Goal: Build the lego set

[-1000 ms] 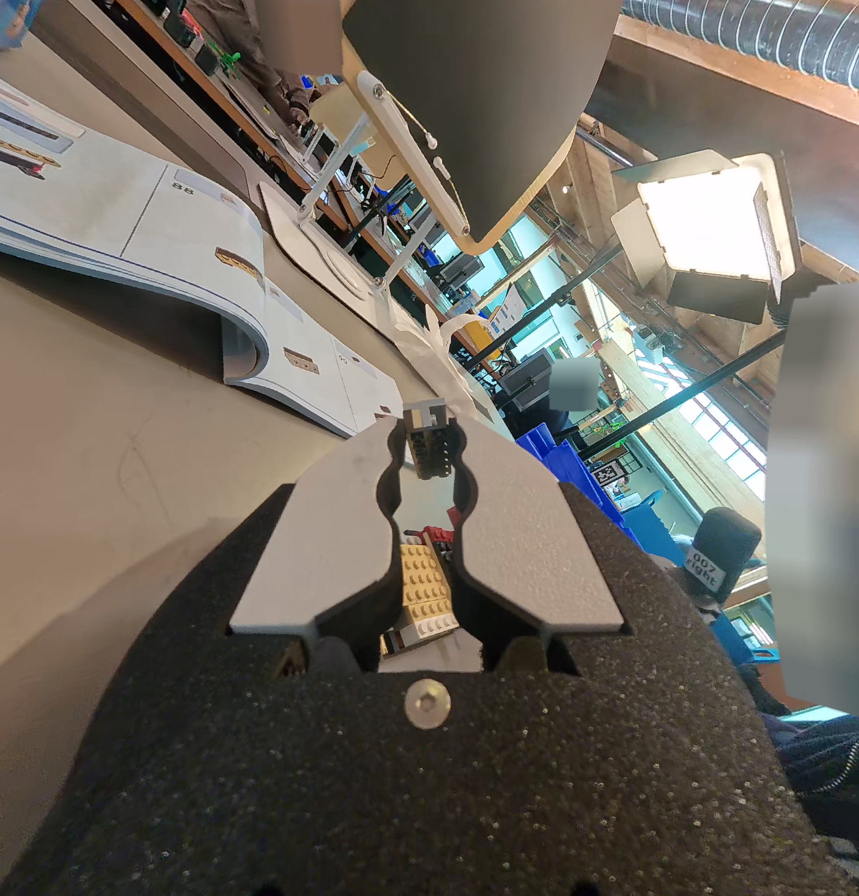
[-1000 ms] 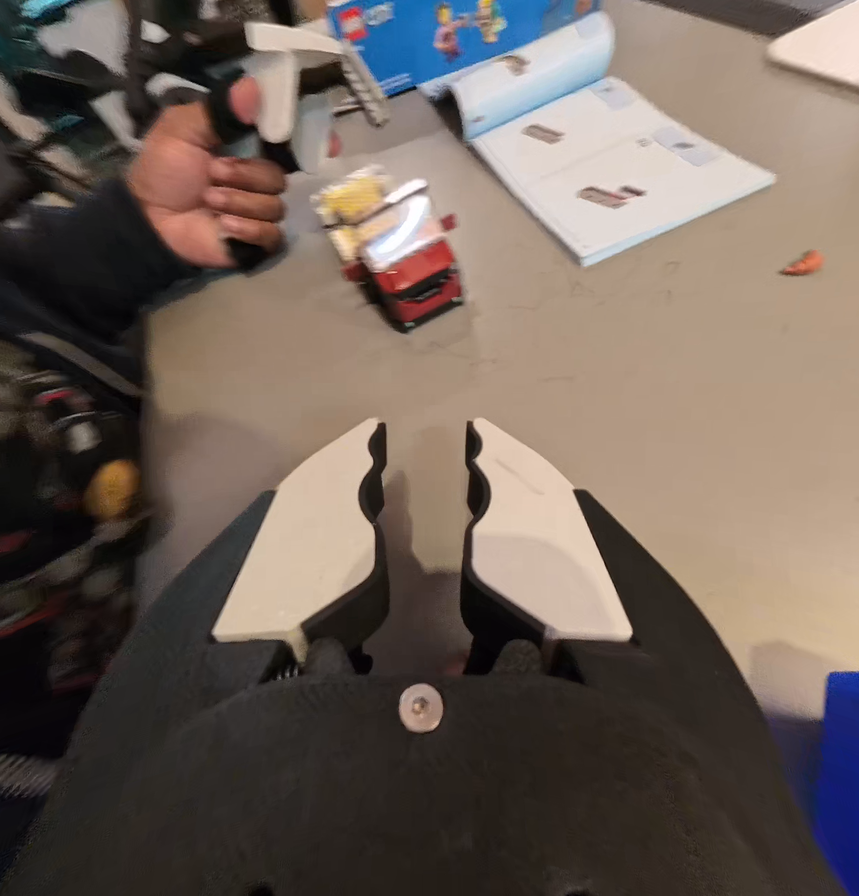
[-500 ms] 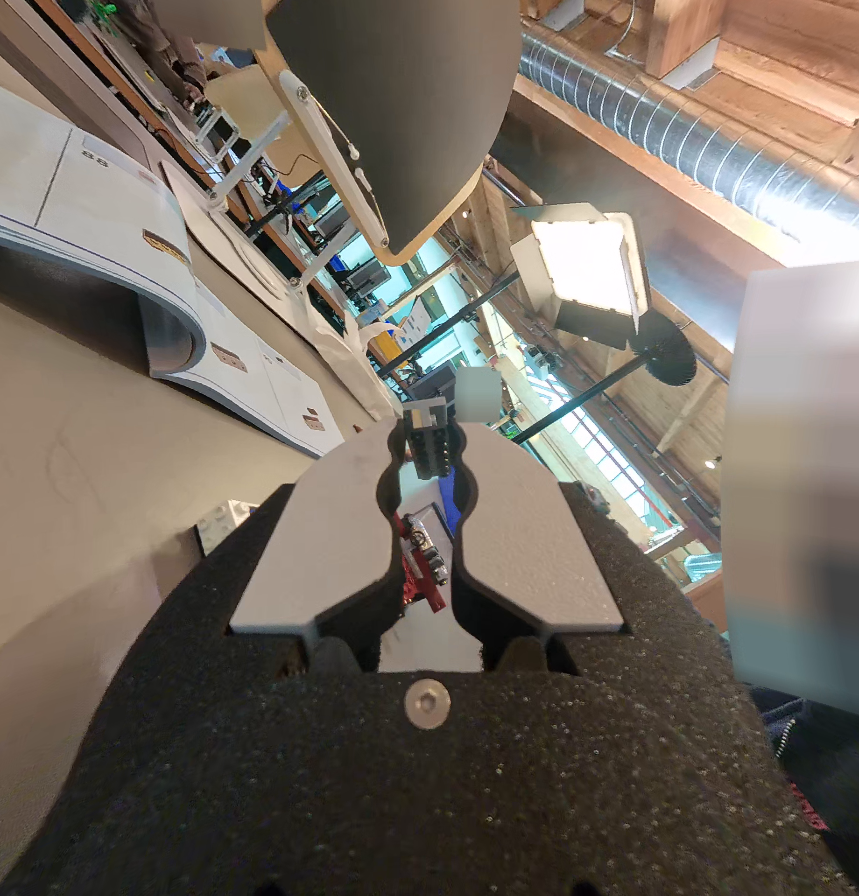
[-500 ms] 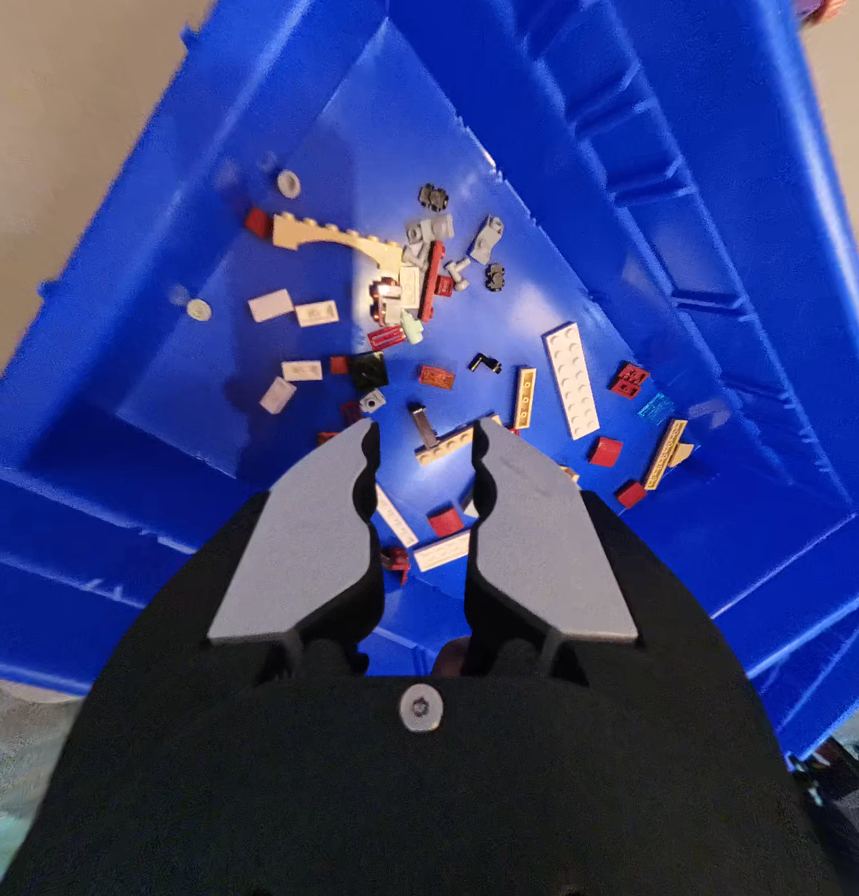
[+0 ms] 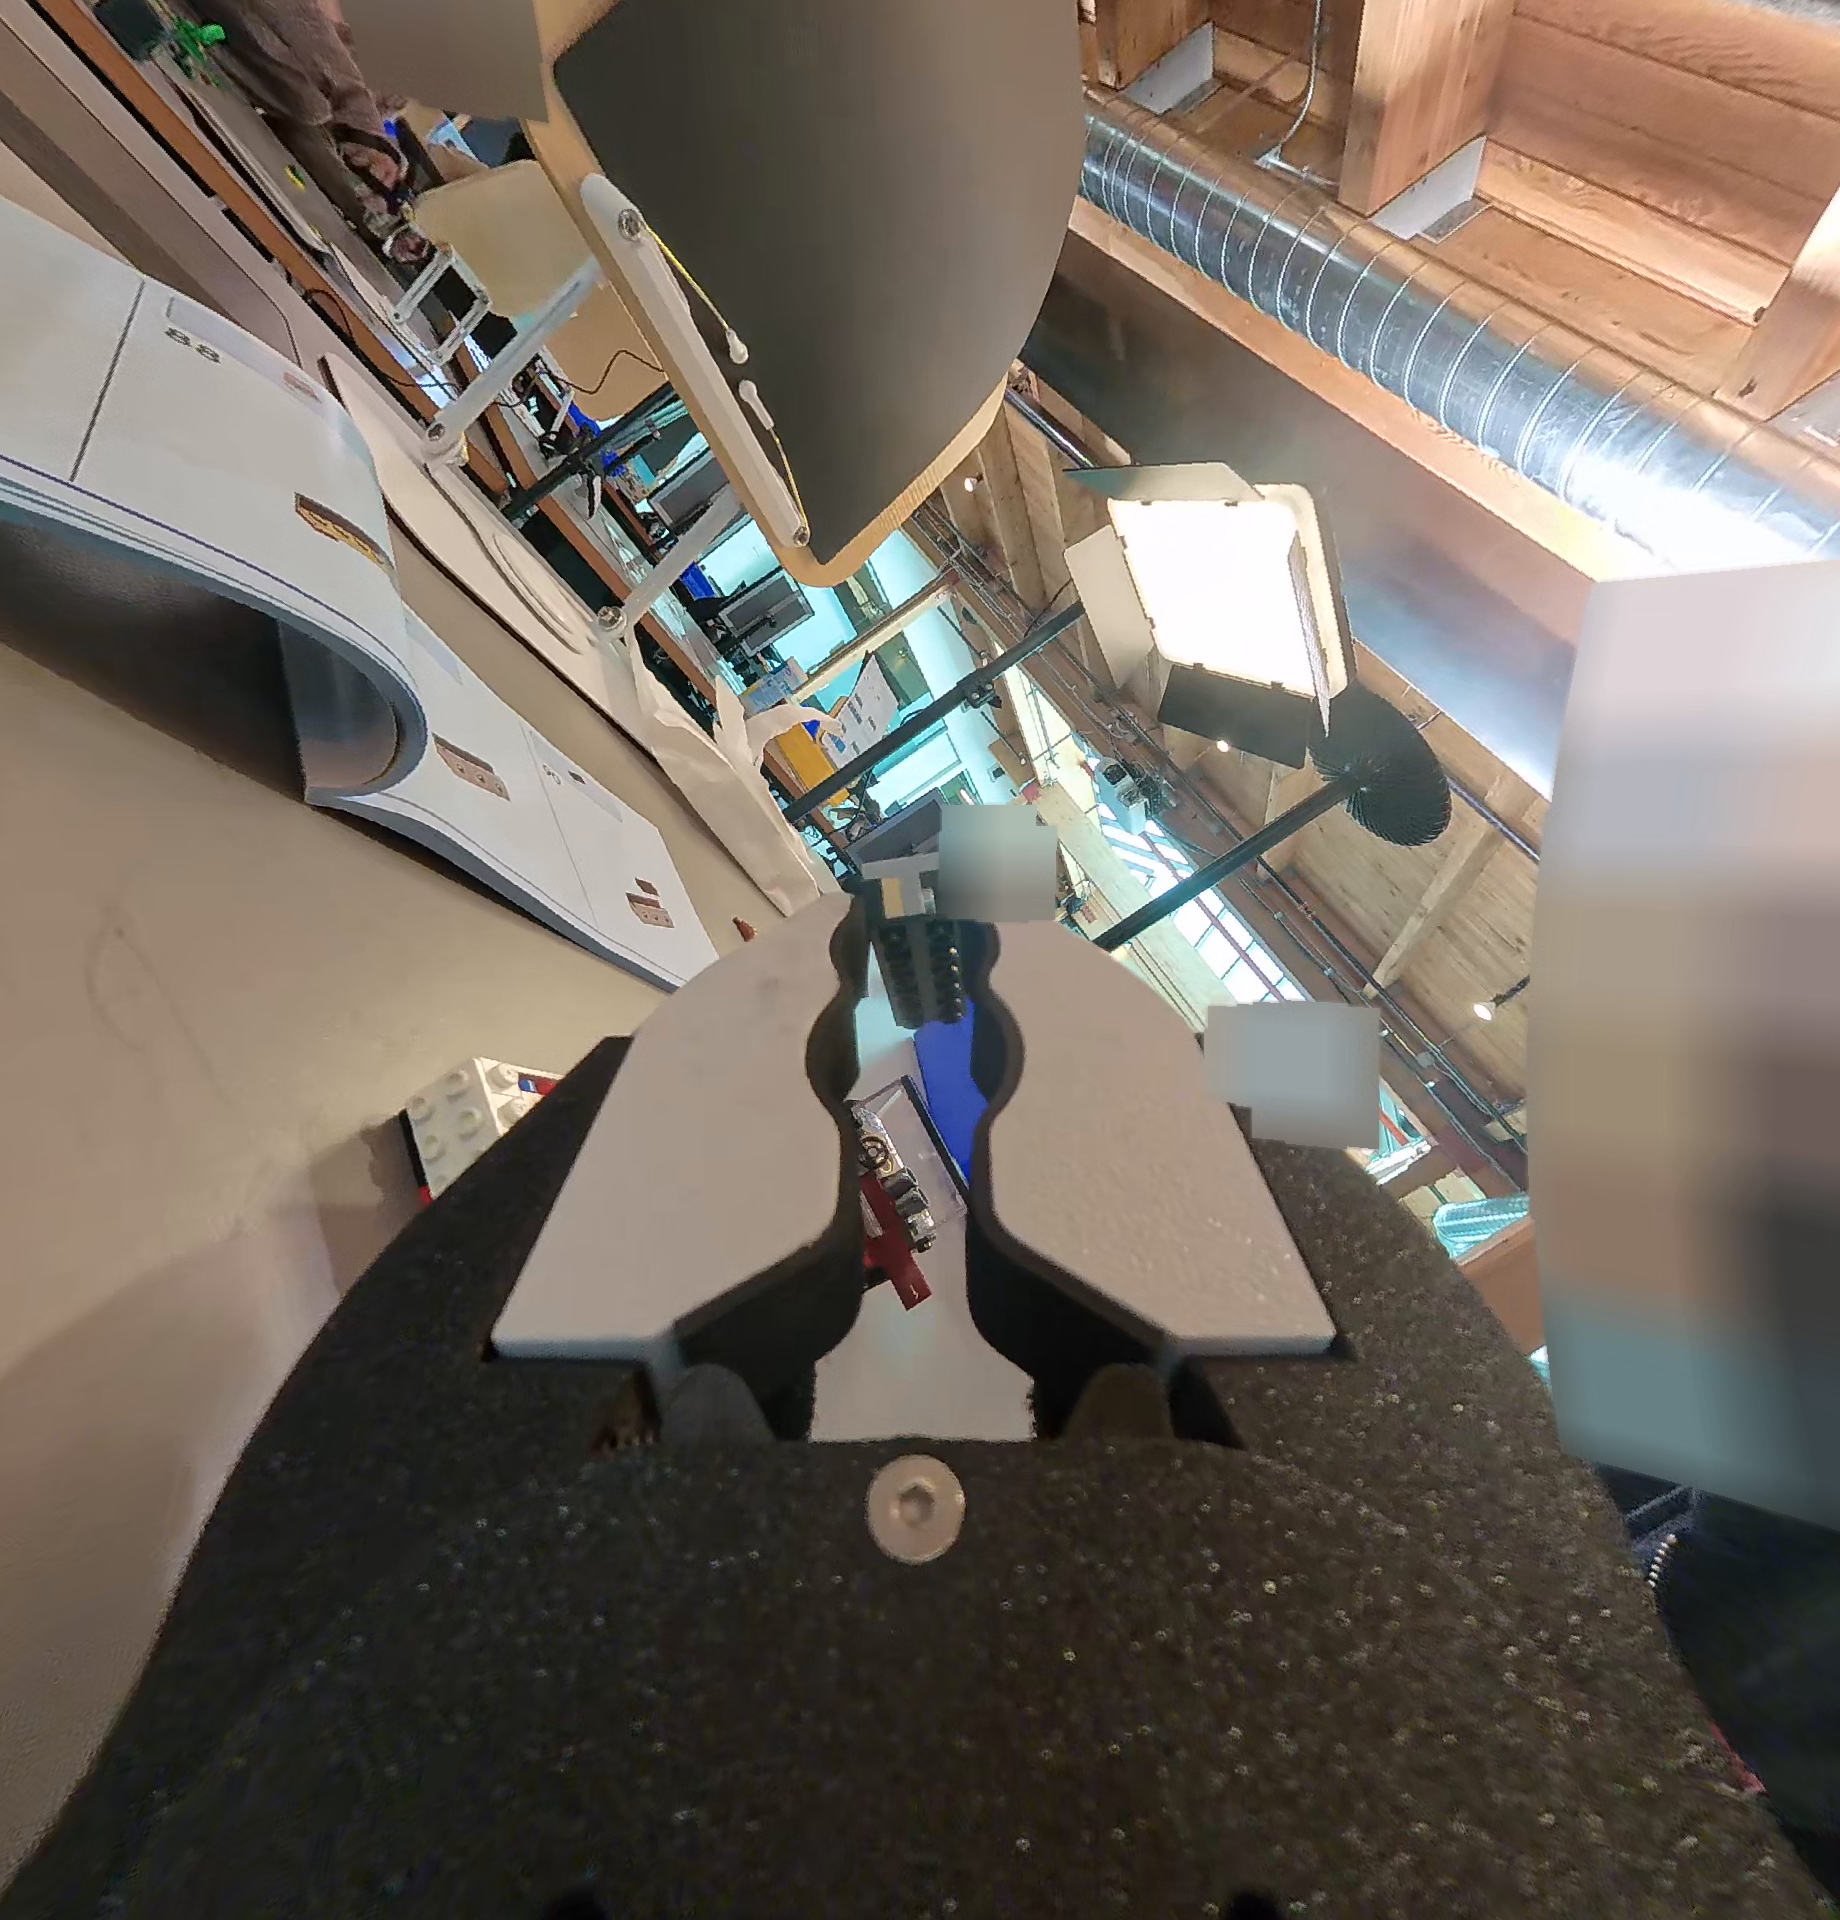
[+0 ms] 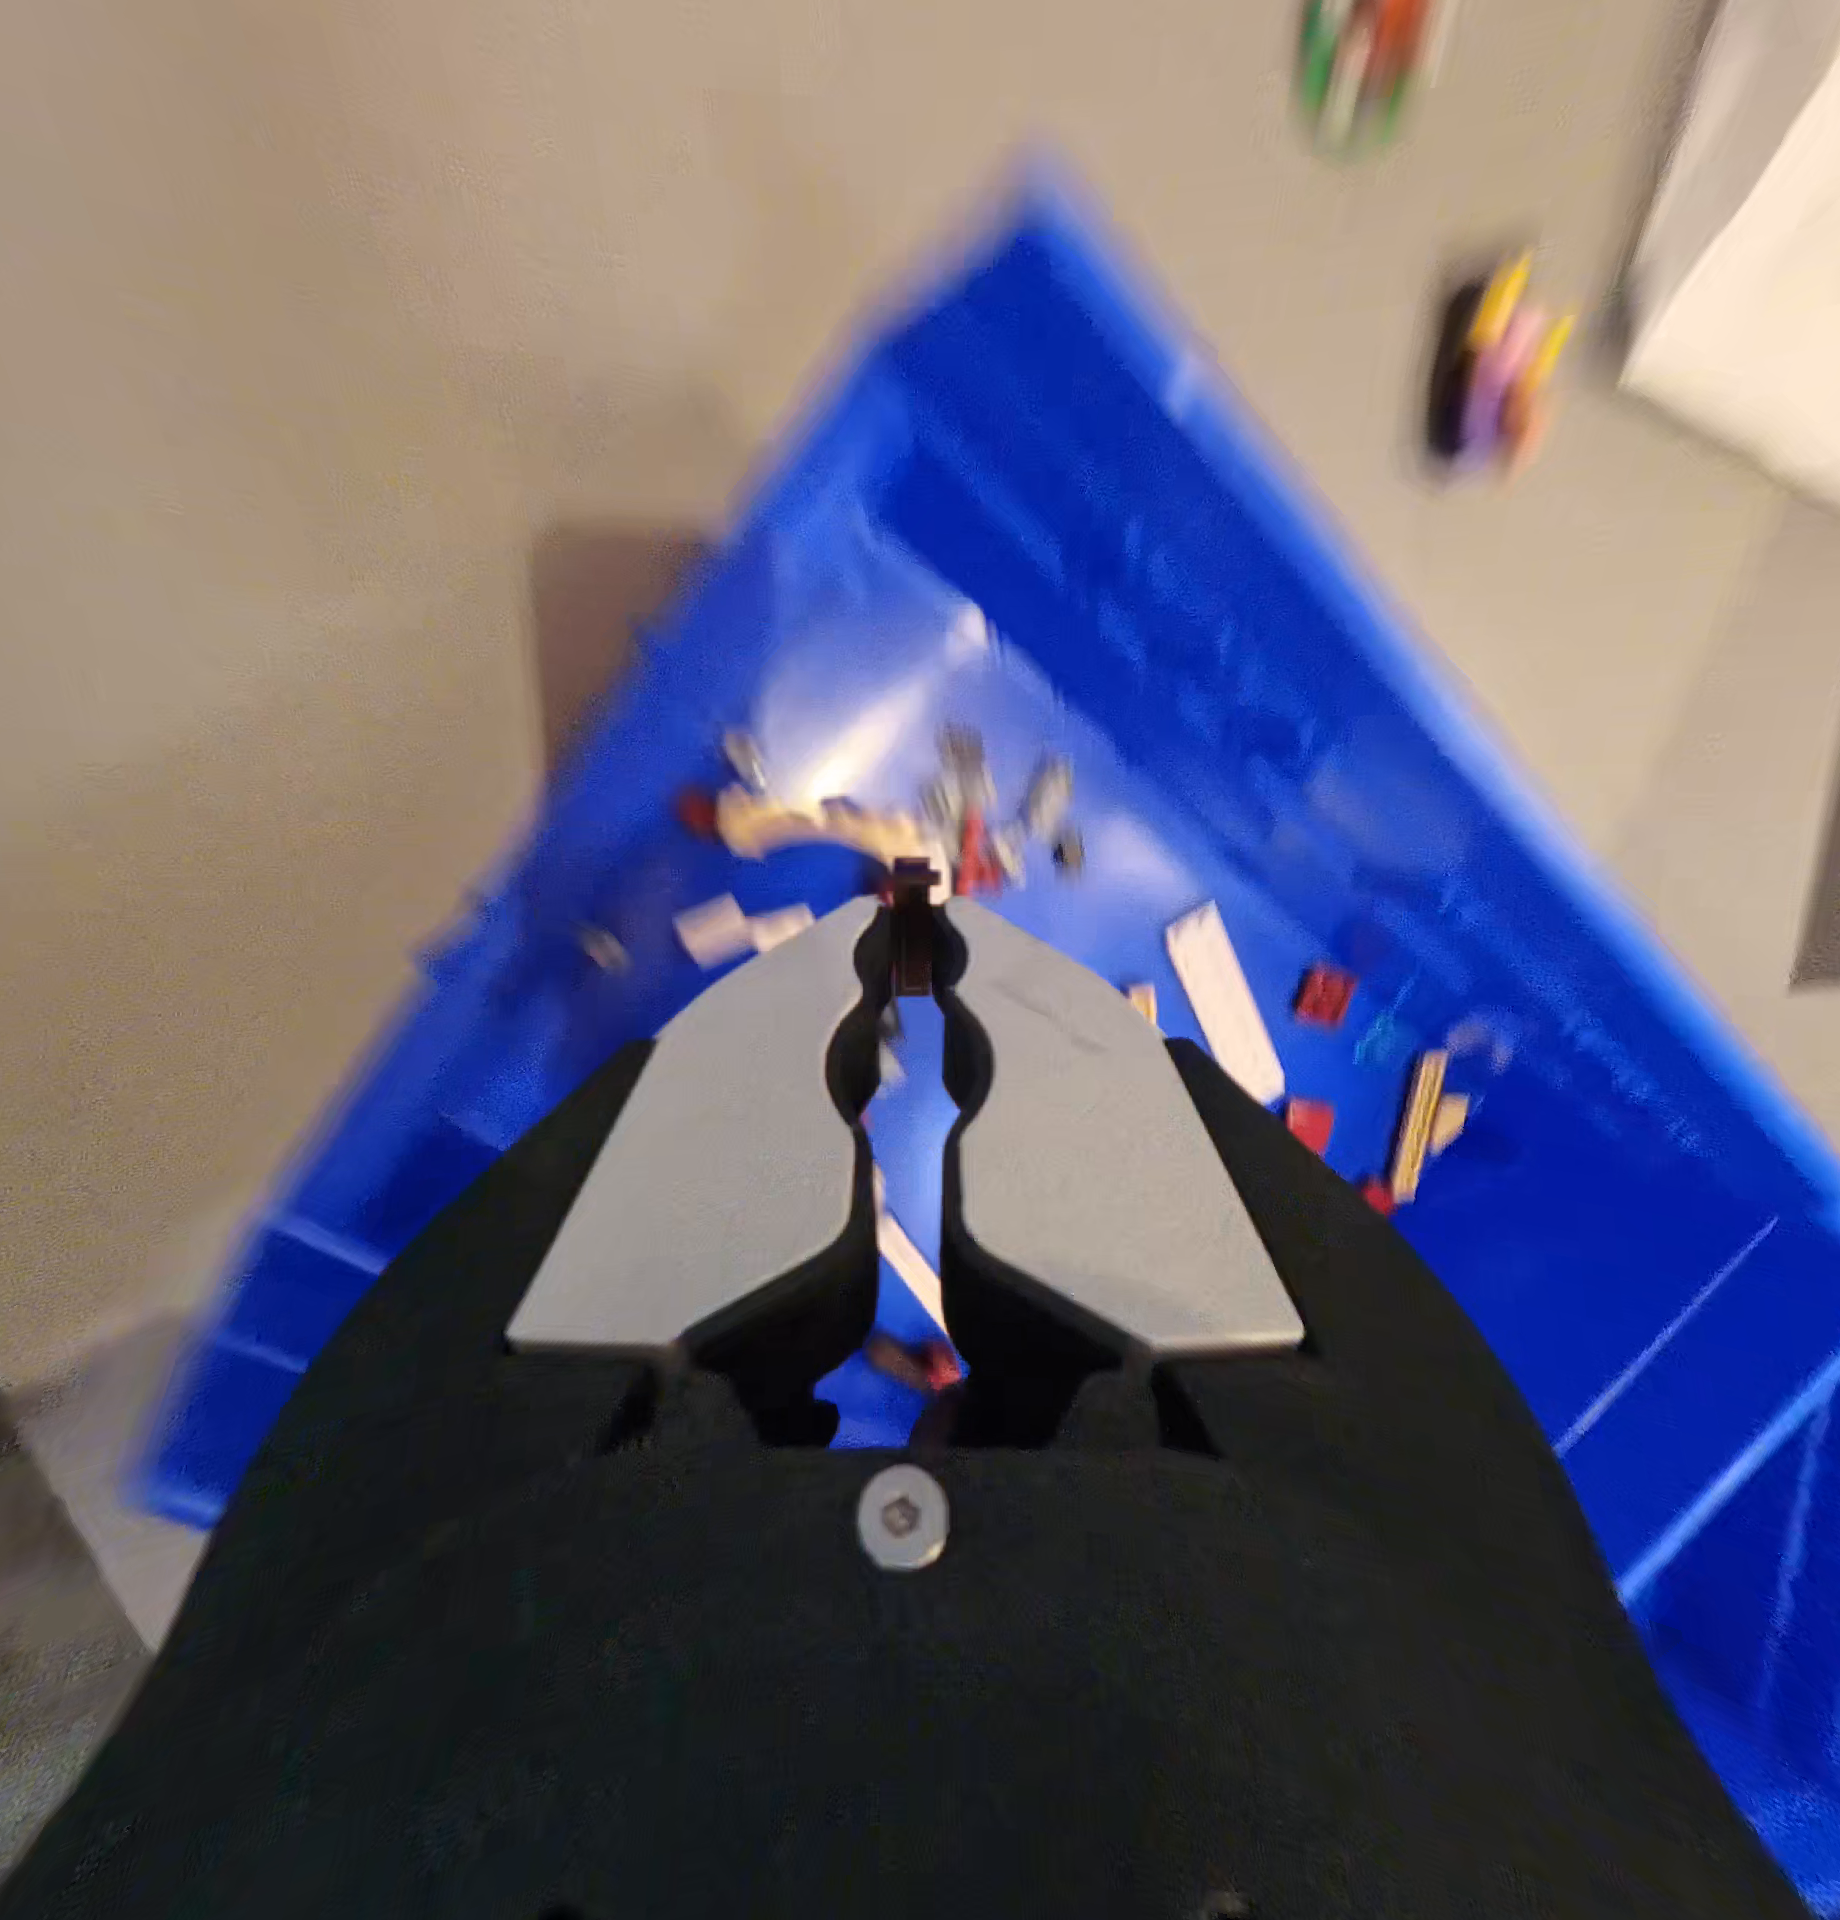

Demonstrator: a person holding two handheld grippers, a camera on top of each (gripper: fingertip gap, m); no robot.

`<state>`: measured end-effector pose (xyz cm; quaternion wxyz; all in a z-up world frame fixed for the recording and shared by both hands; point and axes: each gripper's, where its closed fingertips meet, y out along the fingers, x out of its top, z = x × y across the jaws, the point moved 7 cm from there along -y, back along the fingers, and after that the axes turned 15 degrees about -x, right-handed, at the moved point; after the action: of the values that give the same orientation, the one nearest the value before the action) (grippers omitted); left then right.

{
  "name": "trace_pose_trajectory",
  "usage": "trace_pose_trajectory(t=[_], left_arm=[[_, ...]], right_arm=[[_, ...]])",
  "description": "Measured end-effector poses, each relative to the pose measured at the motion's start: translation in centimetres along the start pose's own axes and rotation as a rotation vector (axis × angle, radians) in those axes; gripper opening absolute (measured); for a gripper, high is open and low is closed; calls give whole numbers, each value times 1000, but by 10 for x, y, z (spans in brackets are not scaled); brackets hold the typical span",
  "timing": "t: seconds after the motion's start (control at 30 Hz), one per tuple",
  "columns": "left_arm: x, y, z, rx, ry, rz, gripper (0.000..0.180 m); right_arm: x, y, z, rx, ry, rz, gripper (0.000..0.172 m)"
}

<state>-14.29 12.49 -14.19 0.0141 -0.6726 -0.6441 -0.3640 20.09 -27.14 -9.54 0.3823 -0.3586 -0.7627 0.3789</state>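
Left wrist view: we see the left hand-held gripper [image 5: 921, 961] clamped on a small black-and-grey brick assembly [image 5: 916, 951], raised above the beige desk [image 5: 168, 1039]. Our right hand-held gripper [image 6: 911, 940] pinches a small dark brick piece [image 6: 911, 925] above the blue plastic bin [image 6: 1311, 727].

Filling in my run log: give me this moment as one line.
left gripper: shut on black-and-grey brick piece | right gripper: shut on small dark brick, above blue bin | right view blurred
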Motion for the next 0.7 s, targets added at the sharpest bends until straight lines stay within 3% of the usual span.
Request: trace_pose_trajectory(t=[0.07, 0.13, 0.27, 0.37, 0.47, 0.57, 0.63, 0.7], left_arm=[[0, 0, 1, 3, -3, -2, 17], [0, 1, 1, 8, -6, 5, 17], [-1, 3, 2, 14, -3, 23, 17], [-2, 3, 0, 9, 7, 25, 17], [-2, 1, -1, 3, 4, 18, 16], [-1, 0, -2, -3, 5, 11, 16], [-1, 0, -2, -4, 4, 10, 16], [-2, 1, -2, -4, 4, 13, 17]], right_arm=[[45, -24, 27, 20, 44, -170, 6], [82, -24, 71, 81, 31, -221, 6], [115, 23, 149, 134, -77, -133, 6], [116, 48, 169, 172, -44, -57, 7], [113, 46, 155, 145, 60, -14, 26], [103, 12, 120, 80, 69, -3, 26], [82, -16, 78, 0, 50, 72, 23], [39, -30, 36, -12, 34, 270, 19]])
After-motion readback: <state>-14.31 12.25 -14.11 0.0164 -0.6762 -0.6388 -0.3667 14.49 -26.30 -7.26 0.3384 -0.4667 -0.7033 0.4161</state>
